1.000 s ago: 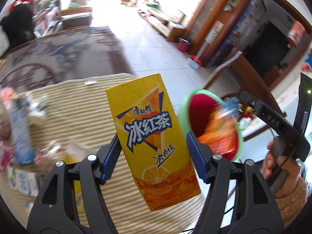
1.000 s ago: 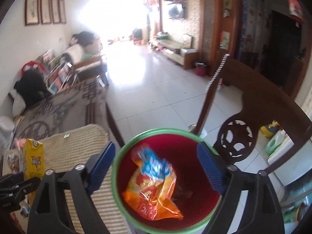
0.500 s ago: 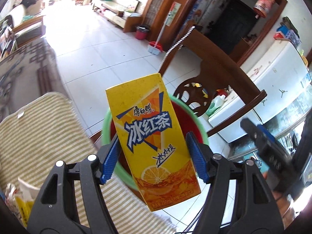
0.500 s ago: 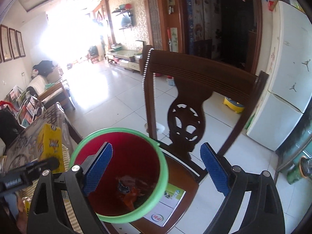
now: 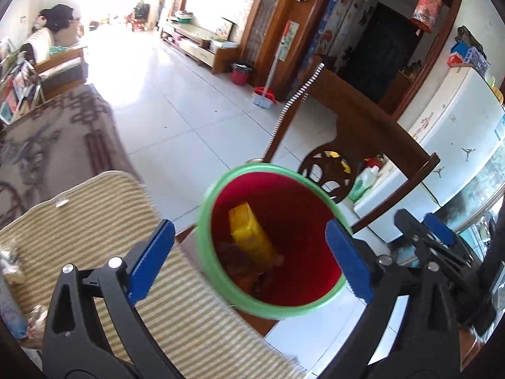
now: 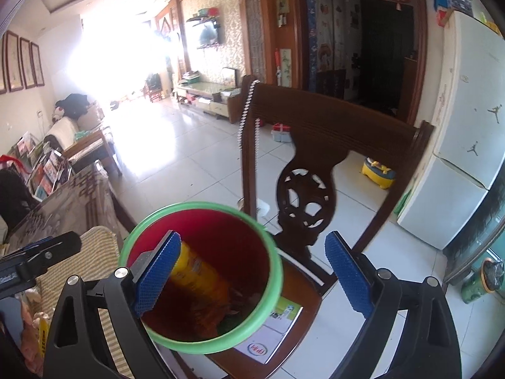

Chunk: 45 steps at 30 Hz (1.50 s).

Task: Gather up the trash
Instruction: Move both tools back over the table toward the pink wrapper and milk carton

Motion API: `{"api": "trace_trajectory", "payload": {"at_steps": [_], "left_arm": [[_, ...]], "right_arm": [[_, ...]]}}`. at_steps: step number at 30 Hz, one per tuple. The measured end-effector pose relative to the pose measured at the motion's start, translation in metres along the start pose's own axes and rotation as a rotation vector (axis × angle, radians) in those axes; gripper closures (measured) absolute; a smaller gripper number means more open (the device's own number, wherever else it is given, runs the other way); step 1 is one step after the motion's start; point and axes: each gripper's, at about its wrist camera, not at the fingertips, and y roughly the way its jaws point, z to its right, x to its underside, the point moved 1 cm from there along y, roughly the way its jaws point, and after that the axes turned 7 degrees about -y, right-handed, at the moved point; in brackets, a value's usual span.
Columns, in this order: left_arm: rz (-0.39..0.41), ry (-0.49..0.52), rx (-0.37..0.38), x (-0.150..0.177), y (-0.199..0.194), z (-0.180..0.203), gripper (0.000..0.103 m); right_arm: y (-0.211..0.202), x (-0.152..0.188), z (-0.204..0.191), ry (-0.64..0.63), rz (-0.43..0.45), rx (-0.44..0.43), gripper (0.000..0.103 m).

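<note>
One bin (image 5: 268, 297), one yellow carton (image 5: 252, 240), one chair (image 6: 315, 145).

The carton (image 5: 251, 237) stands tilted in the bin (image 5: 221, 287) below the left claw (image 5: 249, 259) — its lower end is lost among dark, blurred trash. From the right wrist, the right claw's (image 6: 252, 276) left pad (image 6: 157, 273) covers the carton's upper end, and its print is smeared. Left of the left claw, litter (image 5: 11, 260) on the counter (image 5: 94, 208) is cut by the edge — too blurred to name.
</note>
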Motion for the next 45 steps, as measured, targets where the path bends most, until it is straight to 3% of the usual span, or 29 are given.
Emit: {"api": "trace_trajectory", "payload": {"at_steps": [6,14,24,34,39,41,45], "left_arm": [[0.066,-0.077,-0.089,0.017,-0.044,-0.054,0.009],[0.11,-0.326,-0.251,0.059,-0.101,-0.167,0.009],[0.105,-0.535,-0.398,0.125,-0.166,-0.291,0.009],[0.113,-0.68,-0.434,0.161,-0.208,-0.371,0.009],[0.059,-0.778,-0.409,0.188,-0.212,-0.402,0.009],[0.048,-0.779,-0.4,0.193,-0.21,-0.408,0.009],[-0.026,-0.584,-0.399,0.184,-0.196,-0.404,0.009]], "right_arm": [[0.008,-0.003,-0.057,-0.088,-0.005,-0.094,0.014],[0.009,0.008,-0.158,-0.253,-0.046,-0.236,0.013],[-0.007,0.045,-0.26,-0.371,-0.12,-0.331,0.013],[-0.047,0.083,-0.311,-0.384,-0.134,-0.33,0.013],[-0.061,0.102,-0.329,-0.38,-0.147,-0.324,0.013],[-0.067,0.108,-0.337,-0.389,-0.148,-0.326,0.013],[-0.075,0.12,-0.35,-0.409,-0.156,-0.329,0.013]]}}
